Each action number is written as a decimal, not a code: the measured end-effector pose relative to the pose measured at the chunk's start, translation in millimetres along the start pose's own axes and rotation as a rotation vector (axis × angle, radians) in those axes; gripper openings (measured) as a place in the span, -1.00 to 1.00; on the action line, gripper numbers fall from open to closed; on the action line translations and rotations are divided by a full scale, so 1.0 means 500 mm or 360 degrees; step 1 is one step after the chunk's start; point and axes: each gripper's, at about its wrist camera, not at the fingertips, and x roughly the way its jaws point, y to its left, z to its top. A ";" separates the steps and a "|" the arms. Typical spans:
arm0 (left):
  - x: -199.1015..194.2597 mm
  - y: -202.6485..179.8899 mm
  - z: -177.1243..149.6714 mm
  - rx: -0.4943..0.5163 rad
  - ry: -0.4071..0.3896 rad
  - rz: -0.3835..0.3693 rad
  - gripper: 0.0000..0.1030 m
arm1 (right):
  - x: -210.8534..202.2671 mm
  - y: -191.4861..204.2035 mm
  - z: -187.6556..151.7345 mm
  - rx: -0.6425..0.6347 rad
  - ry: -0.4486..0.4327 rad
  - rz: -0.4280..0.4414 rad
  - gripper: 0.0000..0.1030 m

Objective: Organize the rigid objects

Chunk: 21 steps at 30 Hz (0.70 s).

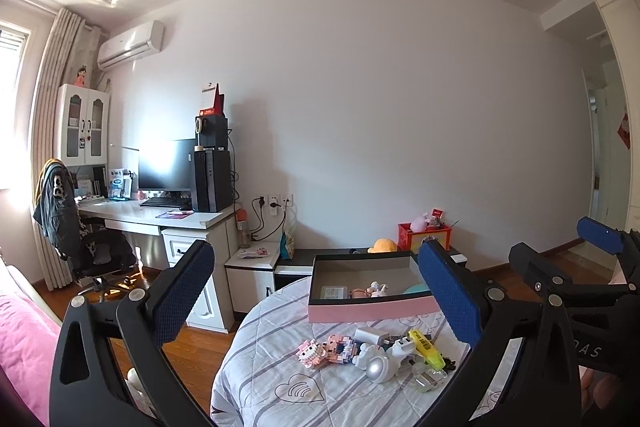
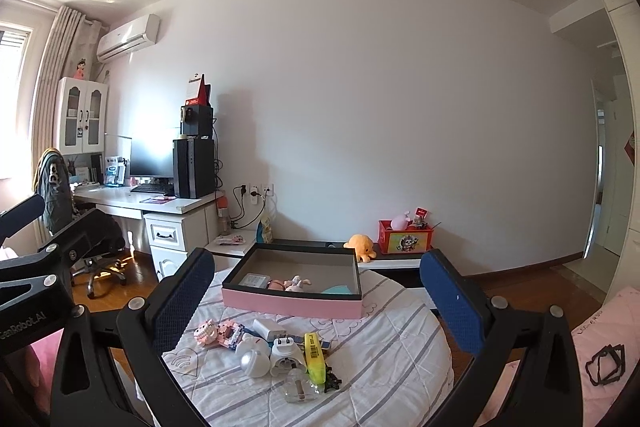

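Because the loose rigid pieces lie bunched near the front edge of the striped, quilted round cover [image 2: 380, 355], you have them within easy reach of both tools: two pink brick-built figures [image 2: 218, 333], one yellow highlighter [image 2: 314, 357], two white plug adapters [image 2: 285, 354], one silver-faced white ball toy [image 2: 252, 361] and one clear heart-shaped case [image 2: 300, 389]. Behind them, the shallow pink-sided box [image 2: 294, 303] already holds a few items. Your left gripper [image 1: 320, 303] and right gripper [image 2: 318, 307] both hover spread wide, pinching nothing.
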 end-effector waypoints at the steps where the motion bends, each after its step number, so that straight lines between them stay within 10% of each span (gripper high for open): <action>1: -0.001 0.000 0.000 -0.0003 0.0000 -0.0001 1.00 | -0.001 0.000 0.001 0.0000 -0.0001 -0.0001 1.00; 21: 0.008 -0.004 -0.006 -0.0001 0.0049 -0.0014 1.00 | 0.015 -0.002 -0.013 -0.0001 0.0037 -0.0014 1.00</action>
